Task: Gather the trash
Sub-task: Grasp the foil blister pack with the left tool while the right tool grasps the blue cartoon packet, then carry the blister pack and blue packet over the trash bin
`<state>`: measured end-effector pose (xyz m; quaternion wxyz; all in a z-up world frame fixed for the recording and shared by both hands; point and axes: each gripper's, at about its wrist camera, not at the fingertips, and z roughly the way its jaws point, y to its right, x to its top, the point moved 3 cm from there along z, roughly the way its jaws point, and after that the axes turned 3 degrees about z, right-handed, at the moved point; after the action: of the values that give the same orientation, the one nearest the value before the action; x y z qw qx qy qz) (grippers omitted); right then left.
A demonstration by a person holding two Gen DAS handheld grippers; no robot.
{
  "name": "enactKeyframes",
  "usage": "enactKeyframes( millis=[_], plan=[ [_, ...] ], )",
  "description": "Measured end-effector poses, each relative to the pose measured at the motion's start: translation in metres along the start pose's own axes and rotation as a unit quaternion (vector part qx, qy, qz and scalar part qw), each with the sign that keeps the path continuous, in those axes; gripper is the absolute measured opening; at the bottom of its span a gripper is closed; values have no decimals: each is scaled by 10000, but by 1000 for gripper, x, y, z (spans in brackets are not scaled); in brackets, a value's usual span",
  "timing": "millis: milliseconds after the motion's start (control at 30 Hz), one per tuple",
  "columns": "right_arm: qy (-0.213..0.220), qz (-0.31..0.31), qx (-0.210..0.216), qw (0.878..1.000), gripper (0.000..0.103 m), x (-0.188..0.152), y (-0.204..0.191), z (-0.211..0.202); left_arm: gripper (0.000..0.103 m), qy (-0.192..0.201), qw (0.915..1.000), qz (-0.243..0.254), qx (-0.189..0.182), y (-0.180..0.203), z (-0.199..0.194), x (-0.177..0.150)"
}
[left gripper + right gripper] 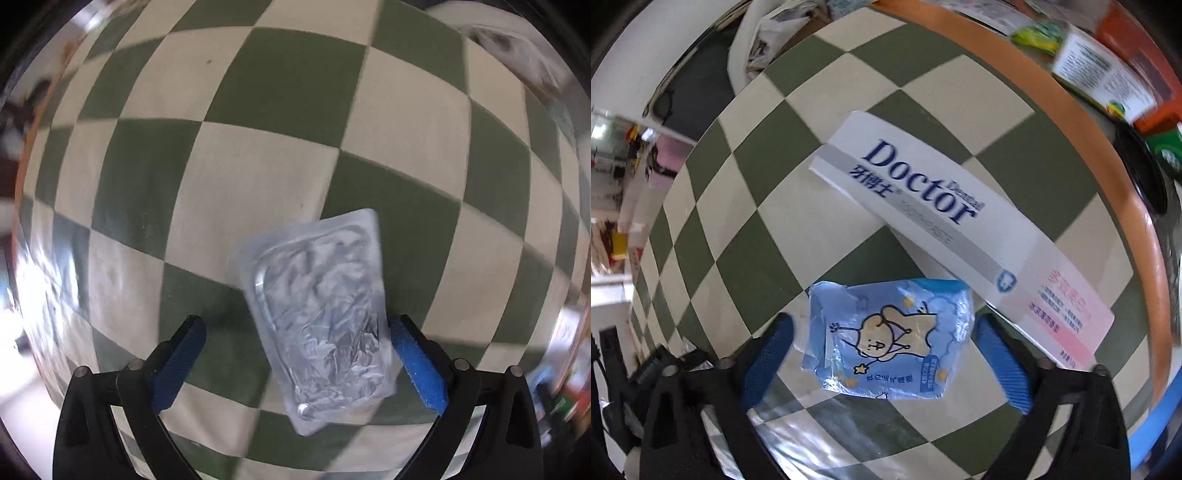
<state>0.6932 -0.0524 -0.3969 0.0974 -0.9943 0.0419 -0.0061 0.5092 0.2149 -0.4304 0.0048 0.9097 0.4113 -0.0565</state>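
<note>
Trash is still lying uncollected: clear packet (325, 317) between spread left tongs (297, 365), blue wrapper (890, 339) between spread right tongs (886, 363); toothpaste box (956, 236) beyond is waiting.

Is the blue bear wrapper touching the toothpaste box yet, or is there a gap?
Cannot tell. In the right wrist view the blue bear wrapper has its upper right corner against the toothpaste box edge, with no gap visible, but overlap and contact look alike.

Crumpled clear packet (325, 317), blue bear wrapper (886, 339), flat on checkered cloth (258, 92)
</note>
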Motion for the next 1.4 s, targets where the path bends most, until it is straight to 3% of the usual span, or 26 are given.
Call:
enactKeyframes(
  millis=[100, 167, 233, 300, 333, 433, 667, 1000, 1267, 1400],
  plan=[
    [-15, -172, -76, 9998, 92, -1, -6, 2, 101, 71, 9999, 67, -33, -11, 0, -7],
    [-36, -194, -88, 9998, 89, -1, -8, 5, 95, 148, 9998, 59, -104, -17, -1, -11],
    [-149, -209, -83, 9996, 62, -3, -10, 12, 75, 305, 9993, 179, -90, -19, -8, -13],
    [-258, -215, -70, 9994, 52, -7, -10, 19, 59, 408, 9982, 437, -66, -16, -13, -15],
    [-208, -222, -86, 9995, 42, -8, -9, 19, 60, 427, 9976, 549, -47, -15, -15, -16],
    [-93, -291, -14, 9995, 33, -13, -10, 15, 59, 497, 9962, 714, -22, -18, -17, -20],
    [110, -483, 304, 9983, 30, -24, -15, -6, 59, 646, 9946, 801, -139, -35, -29, -28],
    [367, -898, 655, 9931, 29, -65, -23, -58, 59, 1372, 9818, 1291, -258, -61, -98, -85],
    [518, -1247, 820, 9874, 29, -149, -17, -97, 59, 1767, 9731, 1389, -503, -93, -137, -153],
    [696, -1351, 925, 9841, 29, -214, -8, -122, 59, 1980, 9663, 1513, -653, -118, -146, -200]
  ],
)
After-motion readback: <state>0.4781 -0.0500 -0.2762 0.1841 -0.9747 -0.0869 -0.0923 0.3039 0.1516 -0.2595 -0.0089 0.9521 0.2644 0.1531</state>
